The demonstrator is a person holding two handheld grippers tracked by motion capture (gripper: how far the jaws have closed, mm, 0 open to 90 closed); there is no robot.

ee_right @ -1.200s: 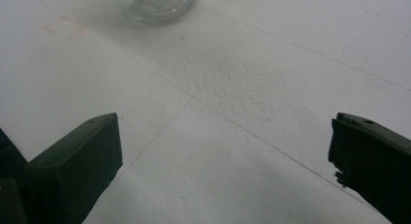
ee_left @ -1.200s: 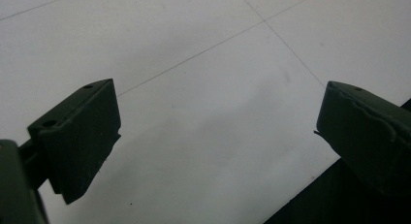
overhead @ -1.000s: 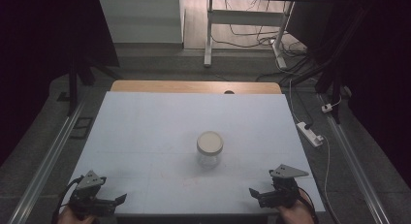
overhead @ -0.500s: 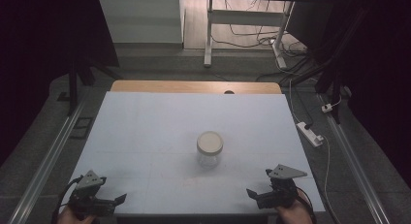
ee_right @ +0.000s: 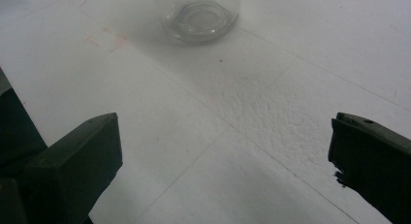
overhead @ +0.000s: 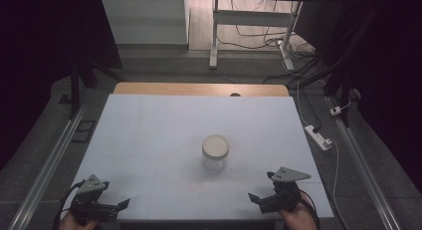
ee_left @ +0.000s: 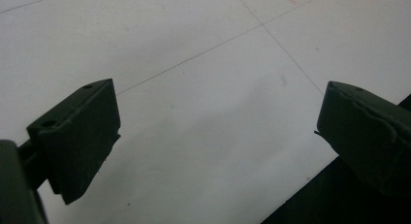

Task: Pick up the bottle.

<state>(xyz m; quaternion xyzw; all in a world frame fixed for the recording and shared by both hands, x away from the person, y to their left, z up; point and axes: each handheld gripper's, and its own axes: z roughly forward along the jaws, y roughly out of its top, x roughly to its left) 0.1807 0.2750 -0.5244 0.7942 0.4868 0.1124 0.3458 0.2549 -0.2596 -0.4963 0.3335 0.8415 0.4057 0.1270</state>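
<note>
A clear glass jar with a flat beige lid (overhead: 215, 153) is standing upright near the middle of the white foam-topped table (overhead: 149, 135). The left gripper (overhead: 121, 204) is hovering at the near left edge, jaws wide apart and empty. The right gripper (overhead: 254, 198) is waiting at the near right edge, jaws likewise spread, aiming toward the jar's base. Glass being slick, an off-centre pinch could likely tip the jar or send it sliding across the table.
</note>
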